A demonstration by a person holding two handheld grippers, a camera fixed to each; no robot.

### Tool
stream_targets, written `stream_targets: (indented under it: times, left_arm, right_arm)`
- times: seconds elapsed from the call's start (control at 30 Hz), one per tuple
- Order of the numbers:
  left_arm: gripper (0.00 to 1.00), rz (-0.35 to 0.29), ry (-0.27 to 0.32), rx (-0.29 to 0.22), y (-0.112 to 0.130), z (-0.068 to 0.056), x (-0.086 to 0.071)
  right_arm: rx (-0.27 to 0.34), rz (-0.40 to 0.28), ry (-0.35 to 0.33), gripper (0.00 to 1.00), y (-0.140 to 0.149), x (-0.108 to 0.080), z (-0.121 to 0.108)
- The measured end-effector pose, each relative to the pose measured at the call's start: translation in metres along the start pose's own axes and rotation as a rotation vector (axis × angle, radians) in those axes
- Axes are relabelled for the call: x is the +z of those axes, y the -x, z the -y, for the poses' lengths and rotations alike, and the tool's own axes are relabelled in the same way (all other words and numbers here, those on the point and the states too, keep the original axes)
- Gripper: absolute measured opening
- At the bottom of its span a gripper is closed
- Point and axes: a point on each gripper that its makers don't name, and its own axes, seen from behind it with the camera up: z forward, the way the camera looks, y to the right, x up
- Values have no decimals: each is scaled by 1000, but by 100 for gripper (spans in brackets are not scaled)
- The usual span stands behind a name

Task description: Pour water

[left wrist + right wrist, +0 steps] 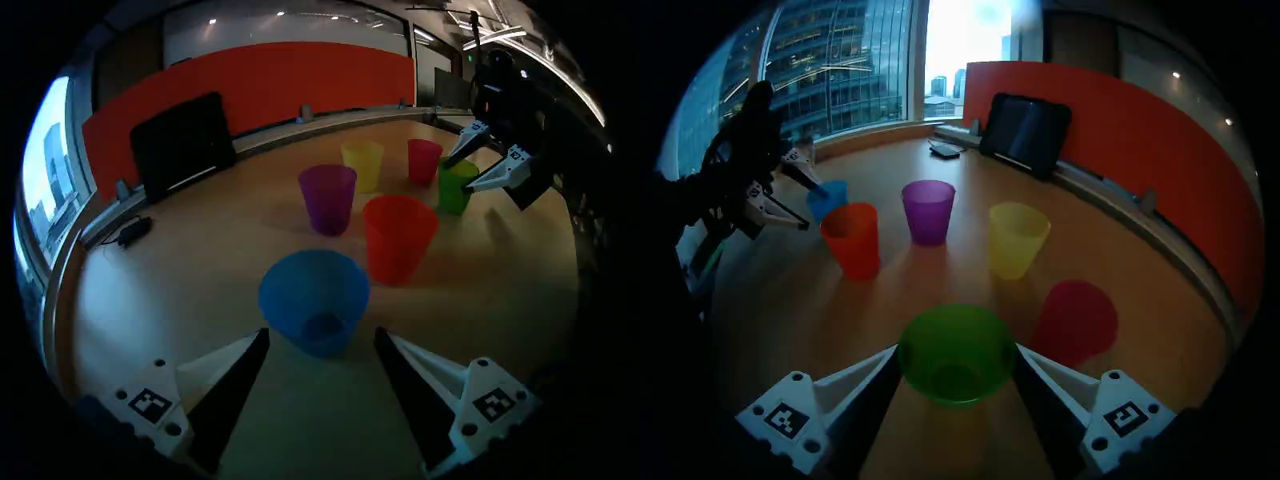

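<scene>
The left claw (320, 332) is gaping wide around the blue cup (314, 300), which is standing on the table (192, 264) just beside the orange cup (398, 236), on the side facing that claw; neither finger is touching it. The right claw (956, 348) is flanking the green cup (957, 376), which is standing apart from the orange cup, on the side away from the blue cup; whether its fingers are pressing cannot be told, nor whether either cup is holding water. The cups are looking thin and tapered; a hard squeeze is risking buckling, a loose one slipping; tipping near the orange cup is risking a knock or spill.
</scene>
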Motion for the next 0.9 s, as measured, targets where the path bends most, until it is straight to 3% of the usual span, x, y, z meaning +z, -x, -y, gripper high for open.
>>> stream_targets:
  times: [0.5,0.9]
  left_arm:
    - [98,10,-3,-16,7,-4,-7]
    - [98,-16,-40,-40,10,-3,-26]
  right_arm:
    - [26,12,29,100,12,-5,-4]
    - [42,-17,75,100,23,-34,-2]
